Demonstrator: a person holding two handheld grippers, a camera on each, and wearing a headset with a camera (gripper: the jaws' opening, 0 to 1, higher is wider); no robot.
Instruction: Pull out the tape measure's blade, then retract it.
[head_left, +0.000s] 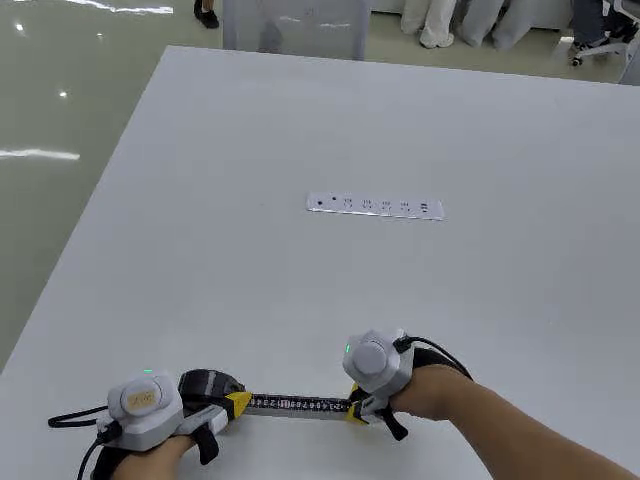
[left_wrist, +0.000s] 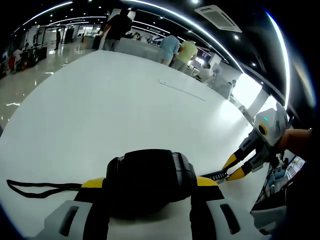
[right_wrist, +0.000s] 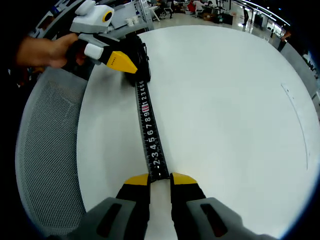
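Note:
The black tape measure case (head_left: 207, 384) lies near the front edge of the white table (head_left: 330, 130), with my left gripper (head_left: 218, 408) shut on it. The left gripper view shows that case (left_wrist: 149, 179) held between the yellow-tipped jaws. A short length of black blade (head_left: 296, 405) with white numbers runs rightward to my right gripper (head_left: 357, 409), which is shut on the blade's end. Seen from the right gripper view, the blade (right_wrist: 149, 127) stretches flat from the right gripper (right_wrist: 160, 178) up to the case (right_wrist: 138, 52) and the left gripper (right_wrist: 119, 60).
A white power strip (head_left: 374, 206) lies flat at mid-table, well beyond the grippers. The case's black wrist strap (head_left: 73, 418) trails left. A grey mesh chair (right_wrist: 45, 150) stands close to the table's near edge. People and chairs are at the far side (left_wrist: 175, 50).

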